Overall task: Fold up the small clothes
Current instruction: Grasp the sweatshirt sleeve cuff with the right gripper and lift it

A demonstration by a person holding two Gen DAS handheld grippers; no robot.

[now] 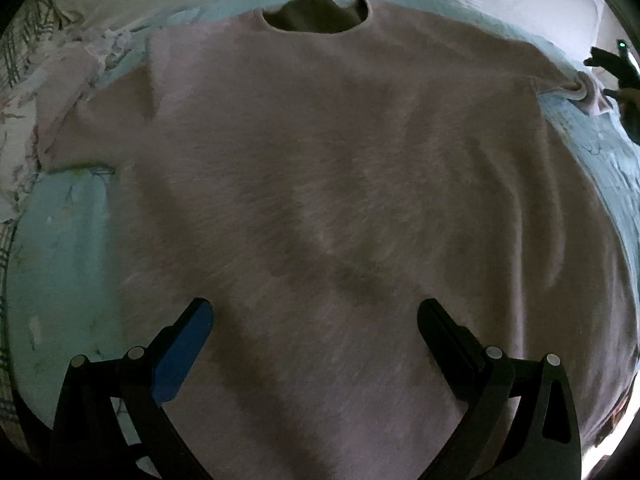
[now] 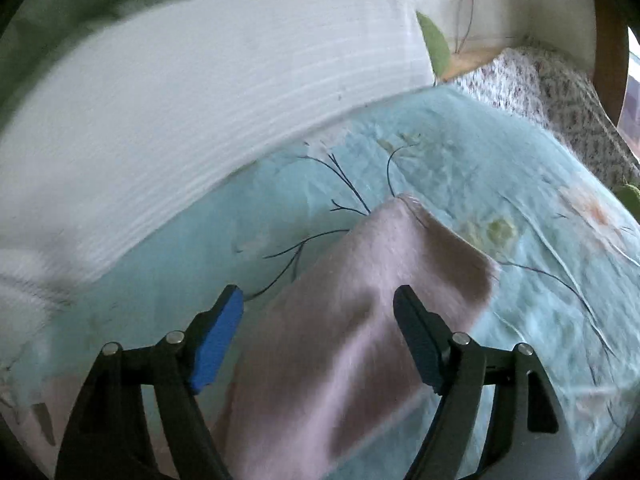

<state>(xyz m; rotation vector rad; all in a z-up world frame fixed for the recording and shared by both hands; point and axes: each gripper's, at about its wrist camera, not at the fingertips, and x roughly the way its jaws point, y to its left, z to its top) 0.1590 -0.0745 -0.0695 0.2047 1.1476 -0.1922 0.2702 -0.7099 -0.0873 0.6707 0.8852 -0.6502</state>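
A pale pink T-shirt (image 1: 340,184) lies spread flat on a light blue flowered sheet (image 1: 68,248), its neck opening (image 1: 316,16) at the far side. My left gripper (image 1: 314,316) hovers open over the shirt's lower body, with nothing between its fingers. The shirt's right sleeve (image 2: 400,264) stretches out over the sheet (image 2: 520,200) in the right wrist view. My right gripper (image 2: 318,300) stands open above that sleeve; the cloth passes under the gap and the pads do not press on it. From the left wrist view the right gripper (image 1: 612,68) shows as a dark shape beside the sleeve end (image 1: 588,94).
A white ribbed cover (image 2: 200,100) lies along the far side of the sheet. A grey speckled blanket (image 2: 560,92) and a wooden frame (image 2: 608,40) are at the right. Crumpled flowered fabric (image 1: 28,128) borders the shirt's left sleeve.
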